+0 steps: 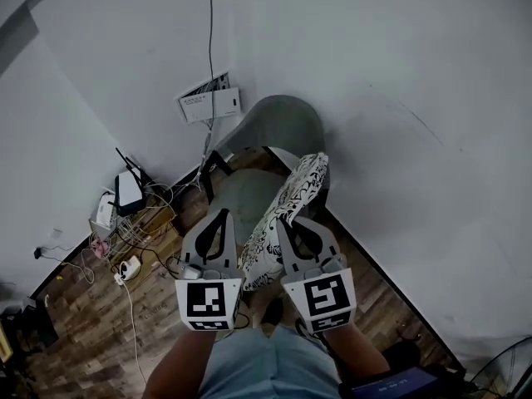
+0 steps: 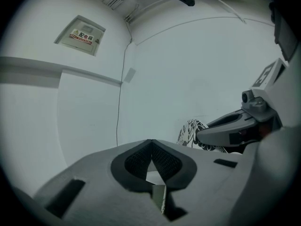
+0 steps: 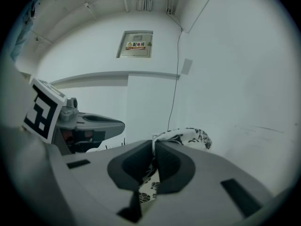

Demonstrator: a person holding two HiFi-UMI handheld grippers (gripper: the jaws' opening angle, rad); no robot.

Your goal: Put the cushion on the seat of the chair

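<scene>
A white cushion with a black floral print (image 1: pixel 293 196) hangs tilted over the right side of a grey chair (image 1: pixel 283 121), above its seat (image 1: pixel 239 196). My left gripper (image 1: pixel 224 214) is shut on the cushion's near left edge; a strip of fabric shows between its pads (image 2: pixel 151 144). My right gripper (image 1: pixel 283 221) is shut on the cushion's right edge, and the printed fabric (image 3: pixel 188 135) bulges out past its tips (image 3: pixel 154 146). Both grippers point toward the corner of the room, side by side. Each one shows in the other's view.
The chair stands in a corner between two white walls. A router (image 1: pixel 129 191), tangled cables and a power strip (image 1: pixel 129 268) lie on the wood floor to the left. A wall box (image 1: pixel 208 102) hangs behind the chair. A fan (image 1: pixel 507 372) sits at the lower right.
</scene>
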